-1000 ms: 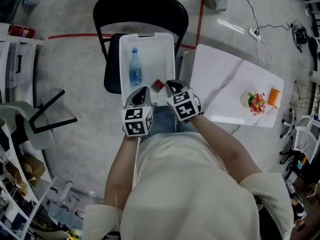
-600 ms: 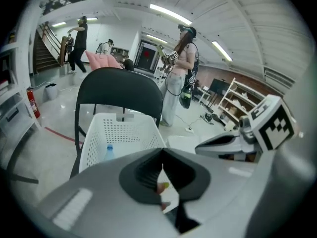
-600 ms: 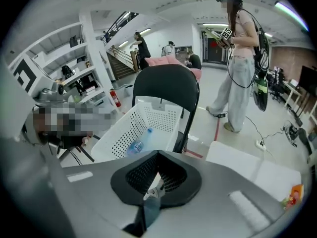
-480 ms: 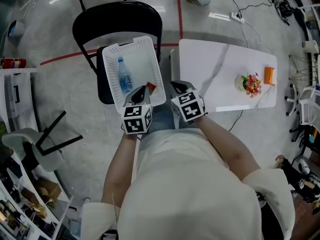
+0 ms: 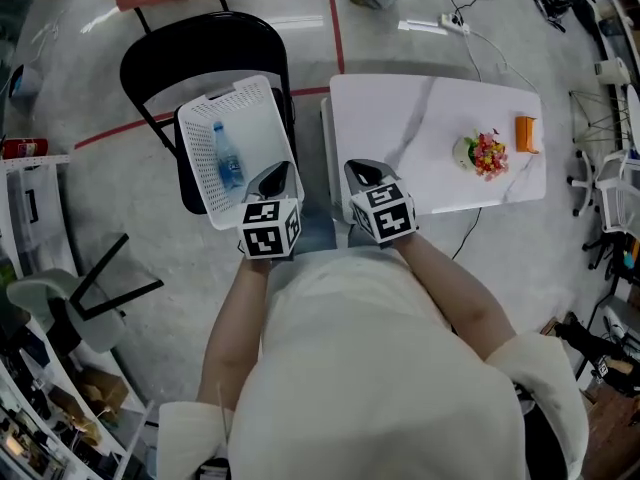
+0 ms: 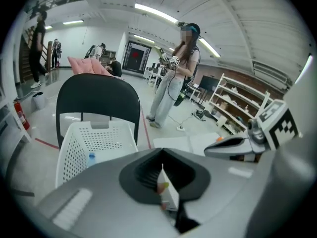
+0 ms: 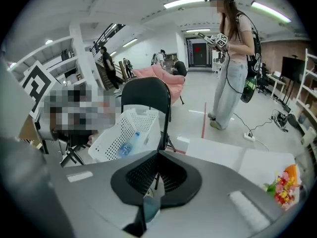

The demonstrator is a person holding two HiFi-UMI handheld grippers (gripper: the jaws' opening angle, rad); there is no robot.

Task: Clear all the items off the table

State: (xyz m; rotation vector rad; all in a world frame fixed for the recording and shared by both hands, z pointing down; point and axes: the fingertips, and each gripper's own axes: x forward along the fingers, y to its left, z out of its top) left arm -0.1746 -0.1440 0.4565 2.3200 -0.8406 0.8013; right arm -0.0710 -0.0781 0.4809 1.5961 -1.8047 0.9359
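On the white table point(image 5: 420, 118) lie a small bunch of flowers point(image 5: 485, 153) and an orange item point(image 5: 526, 133) near its far right end. My right gripper point(image 5: 362, 171) is shut and empty over the table's near left corner. My left gripper point(image 5: 274, 176) hangs shut over the near right corner of the white basket point(image 5: 195, 168), which holds a water bottle point(image 5: 226, 163). In the left gripper view a small white pack point(image 6: 167, 195) shows behind the closed tips; whether it is held is unclear. The flowers point(image 7: 282, 185) sit at the lower right of the right gripper view.
The basket rests on a black chair point(image 5: 200, 43) left of the table. Red tape point(image 5: 335, 18) runs across the floor. A cable and power strip point(image 5: 455, 23) lie beyond the table. A person point(image 7: 230, 58) stands behind the table. Shelving point(image 5: 615, 168) lines the right.
Both grippers have moved right, from over the basket toward the table's near left corner. The red pack seen in the basket earlier is now hidden behind the left gripper.
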